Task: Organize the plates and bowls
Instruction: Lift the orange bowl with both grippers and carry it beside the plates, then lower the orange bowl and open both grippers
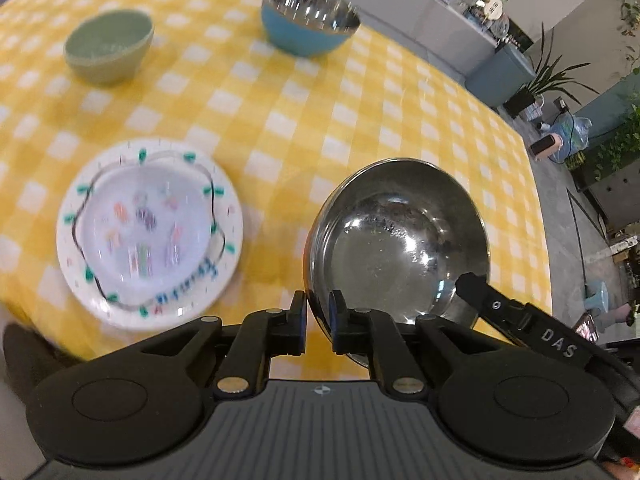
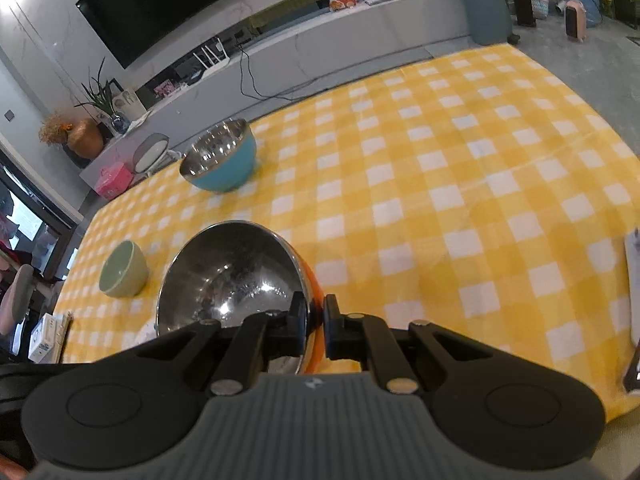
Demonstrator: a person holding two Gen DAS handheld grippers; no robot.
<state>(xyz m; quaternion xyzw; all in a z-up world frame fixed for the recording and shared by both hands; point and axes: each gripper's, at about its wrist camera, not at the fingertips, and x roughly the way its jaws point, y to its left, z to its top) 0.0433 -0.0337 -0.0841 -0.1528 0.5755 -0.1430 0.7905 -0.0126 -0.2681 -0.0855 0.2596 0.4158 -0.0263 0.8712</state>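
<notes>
In the left wrist view the left gripper (image 1: 318, 312) has its jaws narrowly apart astride the near rim of the shiny steel bowl with an orange outside (image 1: 396, 240); whether the pads press the rim I cannot tell. The right gripper (image 1: 466, 284) comes in from the right onto the same bowl's rim. The bowl sits above the yellow-and-white checked tablecloth (image 1: 360, 120), to the right of a white paper plate with coloured drawings (image 1: 150, 232). Further off stand a small pale green bowl (image 1: 109, 46) and a blue bowl with a steel lining (image 1: 310, 20), well apart. The thin steel looks light, stiff and slippery, so a pinch across the rim seems the only sound hold.

In the right wrist view the right gripper (image 2: 316, 322) is clamped on the rim, one pad inside, one against the orange wall. Only here does the orange outside show, and that the bowl is tilted. The plate is hidden here, save perhaps a white edge at the right; the green bowl (image 2: 122, 270) and blue bowl (image 2: 220, 160) appear again.
</notes>
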